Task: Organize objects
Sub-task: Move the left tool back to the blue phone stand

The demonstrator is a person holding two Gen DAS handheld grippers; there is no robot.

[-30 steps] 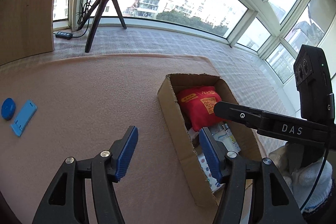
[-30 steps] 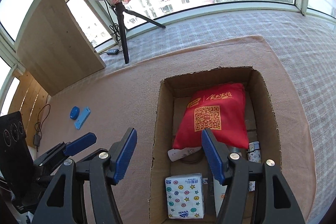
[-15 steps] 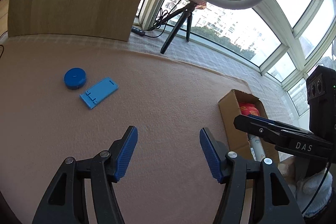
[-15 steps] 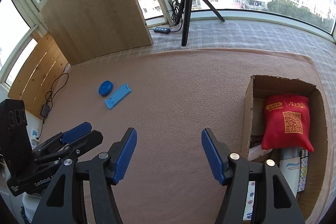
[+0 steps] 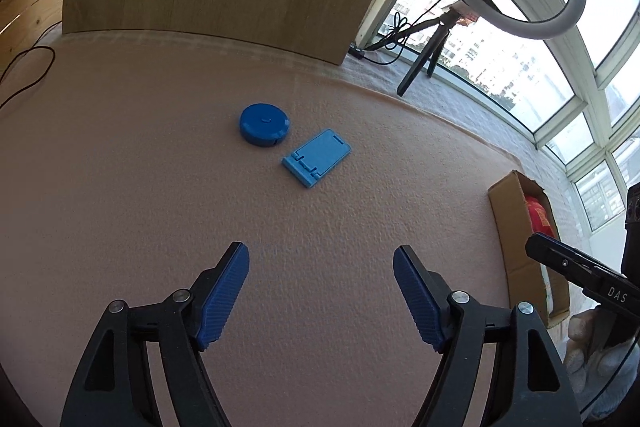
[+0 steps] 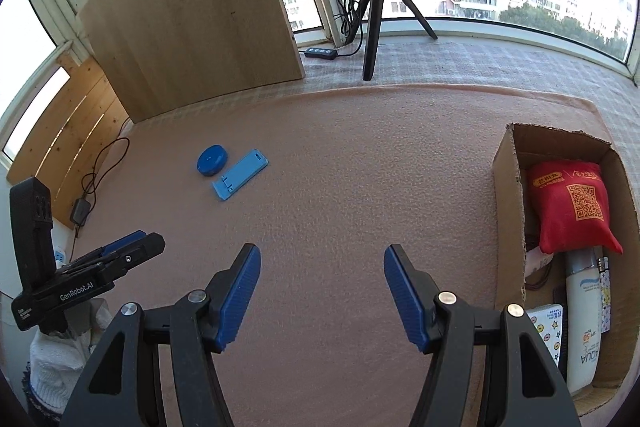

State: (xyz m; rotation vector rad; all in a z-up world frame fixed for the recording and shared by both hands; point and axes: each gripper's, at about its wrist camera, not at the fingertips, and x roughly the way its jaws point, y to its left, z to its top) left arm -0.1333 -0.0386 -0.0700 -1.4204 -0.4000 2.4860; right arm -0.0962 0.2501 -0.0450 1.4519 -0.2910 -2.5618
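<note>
Cardboard box (image 6: 507, 211) sits at the right edge of the right-wrist frame, open-topped, on the pink mat (image 6: 340, 187). Inside it a red pouch (image 6: 568, 211) with a QR code lies at the far end; nearer the camera lie a white bottle (image 6: 582, 323), a tissue pack (image 6: 548, 327) with stars and a patterned item, partly hidden.

Left of centre in that frame, well apart from the box, a round blue disc (image 6: 212, 159) lies just beside a flat blue stand (image 6: 240, 174). The stand's long axis runs diagonally, lower left to upper right, its notched end toward the lower left. In the left-wrist frame the disc (image 5: 264, 124) and stand (image 5: 317, 157) lie above centre.

Left gripper (image 5: 321, 297) hovers over bare mat, jaws wide, holding nothing, aimed toward the blue pair. Right gripper (image 6: 322, 293) likewise hangs wide and empty over the mat. White-gloved hands show at frame edges: the left (image 6: 60, 359), the right (image 5: 600, 351).

A ring light's tripod (image 6: 374, 11) and a wooden panel (image 6: 188, 15) stand beyond the mat.
</note>
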